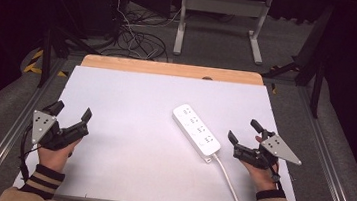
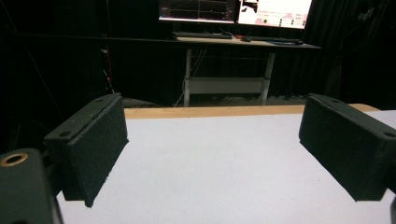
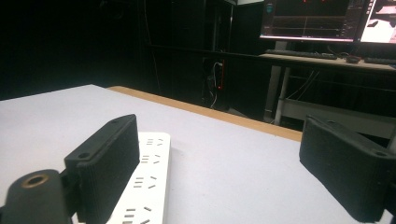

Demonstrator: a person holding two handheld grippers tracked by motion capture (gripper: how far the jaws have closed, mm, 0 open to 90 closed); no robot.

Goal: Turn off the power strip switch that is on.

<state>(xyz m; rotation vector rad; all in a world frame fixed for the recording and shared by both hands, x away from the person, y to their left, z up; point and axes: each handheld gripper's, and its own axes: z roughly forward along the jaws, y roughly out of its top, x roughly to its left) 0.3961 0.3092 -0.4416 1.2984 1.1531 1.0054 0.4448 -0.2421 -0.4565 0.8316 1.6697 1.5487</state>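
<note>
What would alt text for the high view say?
A white power strip lies on a white table, its cable trailing toward the near edge. A person holds the left gripper and right gripper, both open and empty.

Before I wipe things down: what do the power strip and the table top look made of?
Power strip: likely hard white plastic, smooth moulded casing with a slight sheen. Table: a matte white, even sheet over what looks like wood, judging by the tan strip along the far edge.

**Table: one item on it**

White table (image 1: pixel 133 126) with a wood strip along the far edge. White power strip (image 1: pixel 196 132) lies flat and diagonal, just left of the right gripper (image 1: pixel 244 134), well apart from the left gripper (image 1: pixel 72 111). Its white cable (image 1: pixel 230 183) runs off the near edge.
</note>
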